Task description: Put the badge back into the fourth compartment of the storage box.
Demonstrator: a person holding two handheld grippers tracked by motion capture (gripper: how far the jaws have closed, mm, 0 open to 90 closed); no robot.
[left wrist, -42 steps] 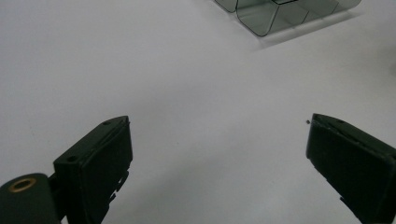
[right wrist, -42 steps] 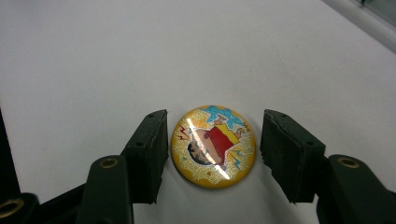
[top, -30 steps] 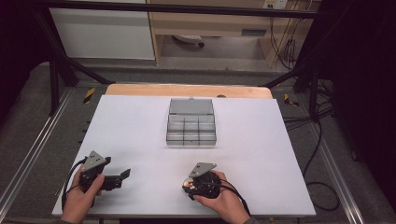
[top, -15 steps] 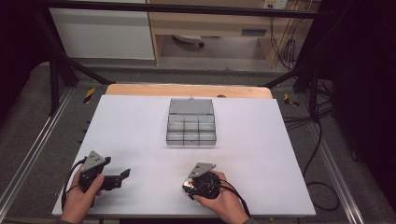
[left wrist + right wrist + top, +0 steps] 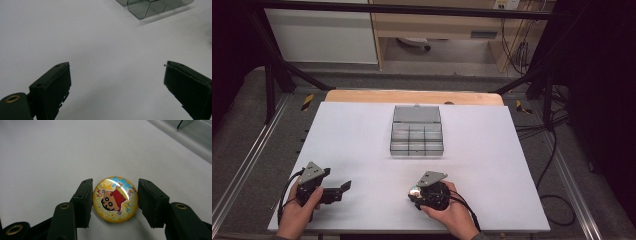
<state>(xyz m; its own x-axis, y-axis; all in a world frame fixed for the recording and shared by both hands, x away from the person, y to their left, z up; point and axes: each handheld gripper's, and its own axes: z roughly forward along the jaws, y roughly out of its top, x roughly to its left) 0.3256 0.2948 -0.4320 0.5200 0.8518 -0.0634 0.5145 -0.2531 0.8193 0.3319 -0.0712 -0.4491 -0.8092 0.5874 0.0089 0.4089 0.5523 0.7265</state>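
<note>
Badge, round and glittery yellow with a cartoon figure in red on its face, is seen between the two black jaws of the right tool in the right gripper view. Both pads are pressed against its rim, one on each side, so the badge is clamped edge to edge, its face turned up just above the white surface. In the high view the right tool is held near the front edge of the surface, with the badge showing as a small bright disc at its tip. The left tool is held well apart from it, jaws spread wide with nothing between them. A clear compartment box stands farther back, lid raised.
</note>
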